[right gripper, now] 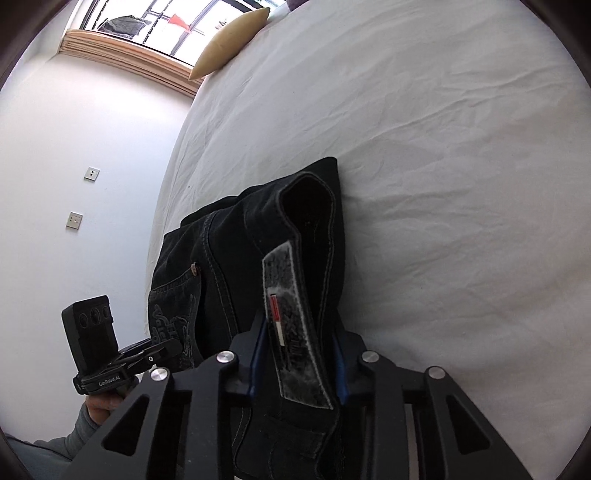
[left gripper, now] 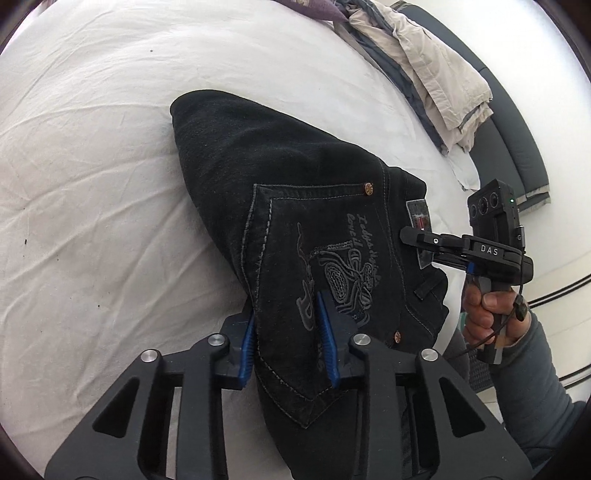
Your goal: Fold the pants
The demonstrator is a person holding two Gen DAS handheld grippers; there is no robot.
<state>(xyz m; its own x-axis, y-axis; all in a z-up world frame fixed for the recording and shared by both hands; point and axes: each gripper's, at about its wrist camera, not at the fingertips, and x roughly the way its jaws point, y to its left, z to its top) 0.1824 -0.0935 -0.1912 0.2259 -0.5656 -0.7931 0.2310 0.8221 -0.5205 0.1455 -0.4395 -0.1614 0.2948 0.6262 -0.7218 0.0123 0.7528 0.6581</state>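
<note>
Your left gripper clamps the folded black denim pants at lower centre; your right gripper pinches their waistband on the white bed.

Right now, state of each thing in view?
black jeans: folded on the white bed sheet, near end gripped
left gripper: shut on the back pocket area
right gripper: shut on the waistband
beige garment: crumpled at the bed's edge

A home bedroom: white-sheeted bed, pillow, window.
</note>
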